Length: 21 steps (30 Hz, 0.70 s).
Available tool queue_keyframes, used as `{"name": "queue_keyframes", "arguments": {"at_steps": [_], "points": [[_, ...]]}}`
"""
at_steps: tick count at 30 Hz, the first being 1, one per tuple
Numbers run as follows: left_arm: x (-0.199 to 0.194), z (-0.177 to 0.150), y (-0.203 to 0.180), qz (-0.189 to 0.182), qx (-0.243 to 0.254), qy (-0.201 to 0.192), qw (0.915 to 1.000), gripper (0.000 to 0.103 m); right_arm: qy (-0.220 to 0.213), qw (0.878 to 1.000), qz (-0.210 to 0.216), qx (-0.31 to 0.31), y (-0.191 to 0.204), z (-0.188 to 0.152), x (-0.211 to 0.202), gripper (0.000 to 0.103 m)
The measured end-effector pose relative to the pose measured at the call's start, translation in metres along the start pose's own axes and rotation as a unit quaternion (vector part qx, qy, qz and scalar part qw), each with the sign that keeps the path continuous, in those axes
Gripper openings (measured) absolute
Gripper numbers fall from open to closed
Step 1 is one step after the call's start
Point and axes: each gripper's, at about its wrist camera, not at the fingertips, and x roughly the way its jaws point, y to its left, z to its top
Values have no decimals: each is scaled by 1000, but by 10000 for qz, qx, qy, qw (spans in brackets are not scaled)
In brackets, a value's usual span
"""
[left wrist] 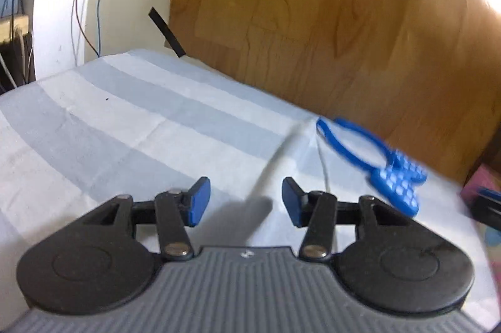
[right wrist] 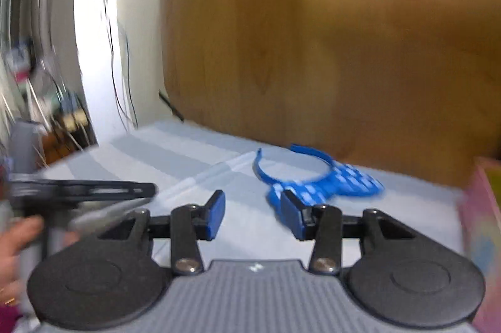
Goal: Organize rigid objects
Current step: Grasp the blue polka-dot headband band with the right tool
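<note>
Left gripper (left wrist: 245,201): we see its blue pads standing apart over the striped cloth (left wrist: 125,126), nothing between them
Right gripper (right wrist: 253,215): we find its jaws parted too, empty
Blue headband (right wrist: 313,179): it lies on the cloth close to the wooden board (right wrist: 313,51); in the right wrist view its checked bow sits just past the right-hand pad, though whether they touch we cannot tell through the blur
Left wrist view: the headband (left wrist: 375,163) lies off to the right, apart from the fingers
Person's hand (right wrist: 15,242): we glimpse it at the left edge, blurred
</note>
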Motion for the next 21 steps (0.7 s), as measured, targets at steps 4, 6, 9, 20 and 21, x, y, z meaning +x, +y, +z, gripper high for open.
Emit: {"name": "queue_keyframes", "arguments": {"at_steps": [4,6,9,20,21], "points": [[9,4,2,-4,52,311,9995,53,509,9980,-207,-326,16,38,90,41],[7,6,1,-4,124,368,9992,53,817,9954,-387,-321,19,48,130,40],[1,9,8,-155,-90,381,9991,54,1270,9892,-491,-536,22,50,174,33],[-8,10,25,-392,-464,166,9980,60,1297,9689,943,-1884,34,-39,13,12],[-11,9,21,-625,-382,127,9972,62,1250,9634,1092,-2105,33,-54,-17,13]]}}
